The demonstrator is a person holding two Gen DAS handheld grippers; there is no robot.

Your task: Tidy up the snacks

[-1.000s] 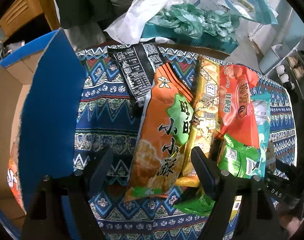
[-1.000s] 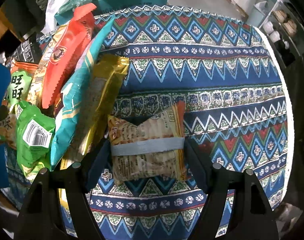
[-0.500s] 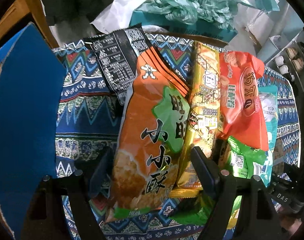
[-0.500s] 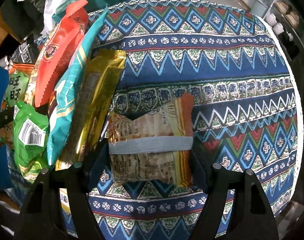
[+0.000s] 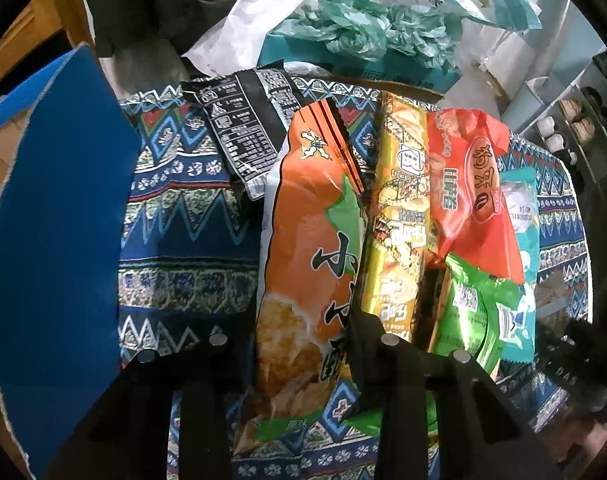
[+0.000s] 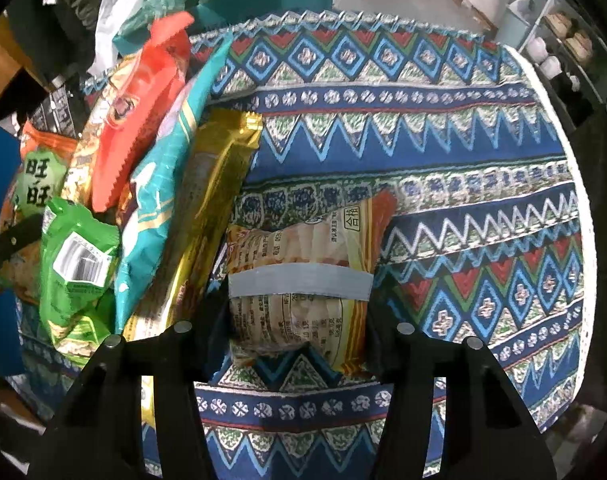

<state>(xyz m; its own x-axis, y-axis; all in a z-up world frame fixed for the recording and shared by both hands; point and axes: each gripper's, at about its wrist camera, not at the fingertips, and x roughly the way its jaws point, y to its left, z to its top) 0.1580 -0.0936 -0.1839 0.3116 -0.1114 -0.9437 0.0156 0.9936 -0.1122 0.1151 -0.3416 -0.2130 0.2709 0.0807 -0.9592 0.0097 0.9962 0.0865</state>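
Since a second earlier, both pairs of jaws had been drawn inward: the left gripper was seen closing on the orange bag, and the right gripper closing on the taped snack pack. Little else had been shifted.

The patterned tablecloth was spread across the table, with a blue box flap raised at the left of the left wrist view. The orange bag, printed in large black characters "小小酥" with "旺旺" on a green patch and "原味" on its green bottom strip, was laid with its long axis running away from the camera, top seal far. Its lower part was pinched between the left fingers, the film creased there, so it was being grasped. Beside it, on parallel axes, were lain a gold packet, a red packet with yellow characters not clearly read, a teal packet and a small green packet bearing a barcode. A black packet of fine white print was tucked under the orange bag's far end.

In the right wrist view the taped snack pack, banded across by grey tape and marked "合格" in a small box, was lying just right of another gold packet. Its sides were met by the right fingers. Both grippers were pointed steeply down at the table.
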